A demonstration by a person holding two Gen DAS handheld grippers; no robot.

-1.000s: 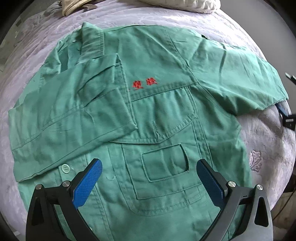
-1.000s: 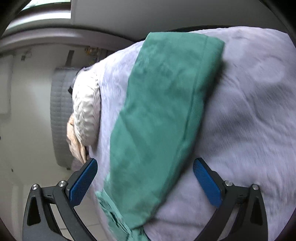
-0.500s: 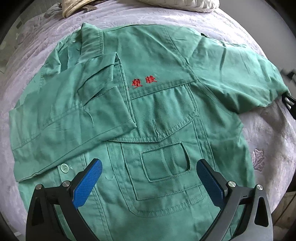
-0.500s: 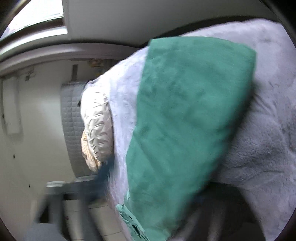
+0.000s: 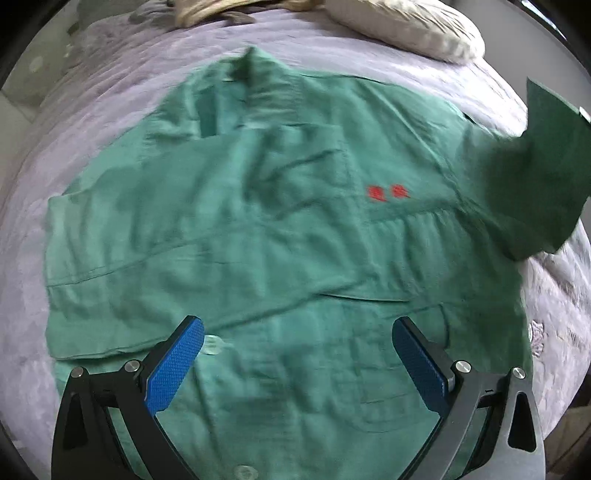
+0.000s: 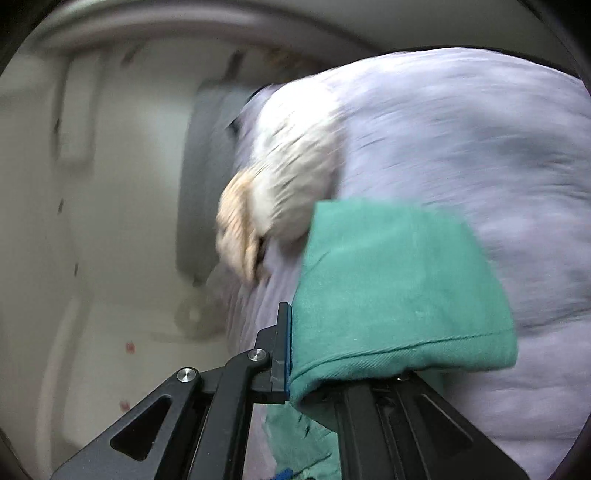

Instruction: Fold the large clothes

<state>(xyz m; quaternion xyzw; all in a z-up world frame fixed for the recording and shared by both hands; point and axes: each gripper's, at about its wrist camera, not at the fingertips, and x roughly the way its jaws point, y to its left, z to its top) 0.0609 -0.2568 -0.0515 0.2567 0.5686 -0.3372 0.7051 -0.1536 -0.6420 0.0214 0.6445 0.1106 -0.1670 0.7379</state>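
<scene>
Since the earlier frame, right gripper (image 6: pixel 291 354) has been closing, now clamps sleeve (image 6: pixel 399 288) and lifts it; left gripper (image 5: pixel 295 369) hovers released over shirt (image 5: pixel 258 240); next, probably fold sleeve left across shirt.

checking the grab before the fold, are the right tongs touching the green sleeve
Touching. The right wrist view shows the right tongs, just closed, clamped on the green sleeve, cloth pinched between the pads and draped over one finger.

Bed (image 5: pixel 110 110) under a pale lilac blanket (image 6: pixel 461 147), embossed with a faint pattern; cream quilted pillow (image 5: pixel 406 26) at the bed's far end, tan bundle (image 5: pixel 207 11) beside it; grey padded headboard (image 6: pixel 207 177) behind the pillow; off-white wall (image 6: pixel 110 184) beyond the headboard; soft, even daylight throughout.
</scene>
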